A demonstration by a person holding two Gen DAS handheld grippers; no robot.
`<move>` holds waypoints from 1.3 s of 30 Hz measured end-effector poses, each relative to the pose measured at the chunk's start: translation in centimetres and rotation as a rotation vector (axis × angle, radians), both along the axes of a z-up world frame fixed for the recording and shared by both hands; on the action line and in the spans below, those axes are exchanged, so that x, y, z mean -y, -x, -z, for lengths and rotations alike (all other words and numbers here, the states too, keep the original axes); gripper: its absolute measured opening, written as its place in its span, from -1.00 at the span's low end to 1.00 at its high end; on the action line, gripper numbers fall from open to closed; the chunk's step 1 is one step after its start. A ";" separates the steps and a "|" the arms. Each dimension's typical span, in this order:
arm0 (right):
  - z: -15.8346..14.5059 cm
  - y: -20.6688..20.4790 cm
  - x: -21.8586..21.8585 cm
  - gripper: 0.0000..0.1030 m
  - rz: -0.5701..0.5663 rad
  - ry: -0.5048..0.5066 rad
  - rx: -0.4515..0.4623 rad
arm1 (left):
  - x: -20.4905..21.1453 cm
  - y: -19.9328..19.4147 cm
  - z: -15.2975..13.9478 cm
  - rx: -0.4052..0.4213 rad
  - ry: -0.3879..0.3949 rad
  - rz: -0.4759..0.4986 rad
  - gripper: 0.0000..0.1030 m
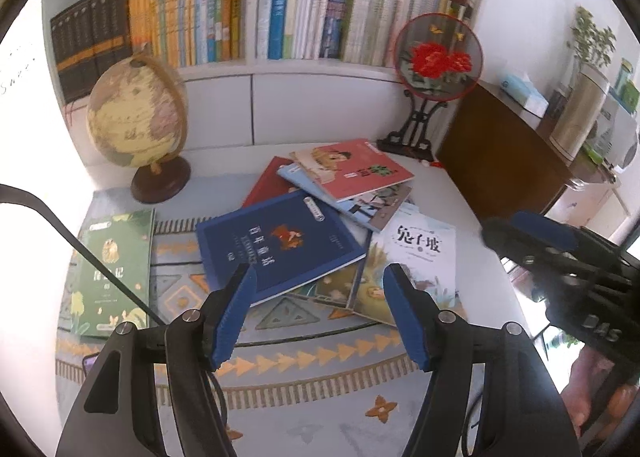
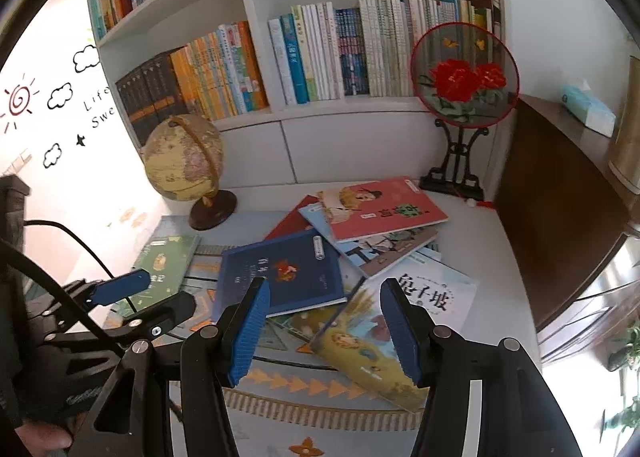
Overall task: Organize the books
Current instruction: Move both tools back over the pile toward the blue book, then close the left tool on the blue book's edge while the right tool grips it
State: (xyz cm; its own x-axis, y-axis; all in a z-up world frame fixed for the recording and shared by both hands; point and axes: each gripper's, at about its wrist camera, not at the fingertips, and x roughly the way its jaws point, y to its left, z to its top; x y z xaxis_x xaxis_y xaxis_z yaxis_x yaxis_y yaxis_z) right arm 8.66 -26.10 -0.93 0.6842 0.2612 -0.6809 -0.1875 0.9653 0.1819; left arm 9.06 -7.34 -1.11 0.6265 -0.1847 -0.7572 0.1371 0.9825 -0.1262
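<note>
Your left gripper [image 1: 320, 289] and right gripper [image 2: 322, 305] both hover with fingers wide, holding nothing. On the surface [image 1: 460, 193] lies one loose heap: blue book [image 1: 280, 245] on top, red-cover book [image 1: 356, 169], white book [image 1: 424, 253], and at least three more part-hidden beneath. One green book [image 1: 112, 273] lies apart at left, near one globe [image 1: 138, 117]; one fan [image 1: 438, 57] stands behind.

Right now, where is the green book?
The green book lies flat on the patterned rug, at the left in both views, apart from the book pile, just in front of the globe.
</note>
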 end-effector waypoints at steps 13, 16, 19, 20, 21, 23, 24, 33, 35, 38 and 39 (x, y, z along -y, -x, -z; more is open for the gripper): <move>-0.6 0.8 -2.6 0.08 0.049 0.006 0.144 | -3.4 -2.7 3.0 -0.031 -0.114 -0.025 0.27; 0.7 -0.6 -3.6 0.08 0.045 -0.018 0.105 | -5.0 -4.0 4.4 -0.030 -0.146 0.030 0.32; 3.3 -2.2 -4.7 0.08 0.049 -0.094 0.020 | -6.9 -6.2 6.1 -0.033 -0.158 0.166 0.33; 4.0 -2.5 -5.0 0.08 0.059 -0.102 0.005 | -7.3 -6.9 6.4 -0.035 -0.152 0.192 0.39; 5.0 -2.9 -5.5 0.08 0.070 -0.102 -0.015 | -7.8 -7.9 7.0 -0.044 -0.150 0.215 0.41; 7.1 -3.9 -6.8 0.08 0.096 -0.085 -0.062 | -8.6 -10.3 8.5 -0.061 -0.171 0.240 0.42; 8.0 -4.3 -7.2 0.08 0.102 -0.084 -0.079 | -9.0 -11.8 9.3 -0.066 -0.176 0.251 0.42; 15.1 -7.1 -9.8 0.08 0.185 -0.190 -0.240 | -10.9 -20.0 14.7 -0.114 -0.092 0.239 0.42; 16.4 -7.4 -10.3 0.08 0.198 -0.194 -0.275 | -10.8 -21.4 15.8 -0.132 -0.101 0.259 0.42; 18.3 -8.1 -11.1 0.08 0.194 -0.206 -0.331 | -10.7 -23.4 17.4 -0.183 -0.078 0.282 0.42; 18.8 -8.3 -11.4 0.08 0.184 -0.206 -0.349 | -10.8 -23.9 17.7 -0.191 -0.063 0.280 0.42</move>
State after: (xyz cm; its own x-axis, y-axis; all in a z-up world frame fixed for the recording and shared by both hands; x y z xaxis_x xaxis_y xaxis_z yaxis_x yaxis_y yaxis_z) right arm 17.01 -14.67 -19.74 0.4702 0.3106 -0.8261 0.0913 0.9138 0.3957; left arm 32.99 3.50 -18.84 0.4039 -0.2786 -0.8714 0.3825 0.9167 -0.1158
